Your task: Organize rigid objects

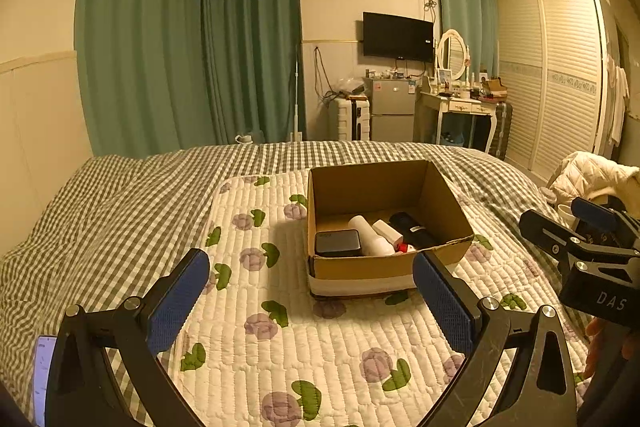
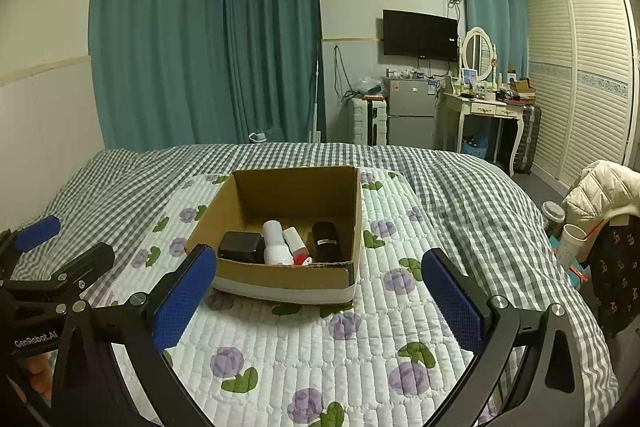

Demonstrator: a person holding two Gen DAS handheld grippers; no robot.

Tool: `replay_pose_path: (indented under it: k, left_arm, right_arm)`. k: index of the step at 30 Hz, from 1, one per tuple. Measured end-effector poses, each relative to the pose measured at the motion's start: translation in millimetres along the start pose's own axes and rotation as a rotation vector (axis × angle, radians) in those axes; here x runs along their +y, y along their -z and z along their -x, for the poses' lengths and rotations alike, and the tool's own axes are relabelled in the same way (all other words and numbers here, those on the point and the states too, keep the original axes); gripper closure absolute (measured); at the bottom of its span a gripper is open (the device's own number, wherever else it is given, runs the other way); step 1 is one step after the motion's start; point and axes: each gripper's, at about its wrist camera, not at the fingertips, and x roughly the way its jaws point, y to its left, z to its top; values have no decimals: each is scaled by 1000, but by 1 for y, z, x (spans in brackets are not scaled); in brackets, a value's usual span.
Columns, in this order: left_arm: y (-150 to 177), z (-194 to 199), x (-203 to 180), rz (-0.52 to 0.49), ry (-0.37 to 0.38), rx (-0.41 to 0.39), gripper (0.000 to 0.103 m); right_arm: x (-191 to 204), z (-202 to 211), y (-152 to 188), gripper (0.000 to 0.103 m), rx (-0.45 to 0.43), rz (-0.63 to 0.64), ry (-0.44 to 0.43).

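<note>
Between the spread blue pads of the left tongs (image 1: pixel 311 297) nothing is held, and the right tongs (image 2: pixel 319 301) stand just as wide apart and just as empty; both hover low over the quilted floral mat (image 2: pixel 312 355) that lies on the gingham-covered bed (image 2: pixel 460 179). Just beyond the fingertips of each pair sits the cardboard box (image 2: pixel 288 277), open-topped, on the mat; from the left wrist view it lies ahead and a little to the right, from the right wrist view ahead and a little to the left, so it rests roughly between the two pairs. Inside, along the near wall, lie four rigid things side by side: a dark rectangular case (image 2: pixel 241 247), a white cylinder (image 2: pixel 275 243), a smaller white piece with a red end (image 2: pixel 296 245) and a black cylinder (image 2: pixel 325 241). All look light and stiff, so none should crush under the pads. The two cylinders seem smooth and would likely roll or slip; I would take them across the middle of the body, pads square to the axis. The dark case offers flat sides and should grip best across its short width. The box itself is probably thin-walled and would flex if pinched at one rim, so a hold on opposite walls appears safer. The soft bedding beneath gives little support for pressing down.
</note>
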Motion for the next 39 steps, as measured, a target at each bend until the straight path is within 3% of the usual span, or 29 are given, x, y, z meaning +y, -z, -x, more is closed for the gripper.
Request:
replay_pose_path:
  k: [39]
  left_arm:
    - [2, 2, 4, 3, 14, 24, 0]
  right_arm:
    - [8, -5, 4, 0, 24, 33, 8]
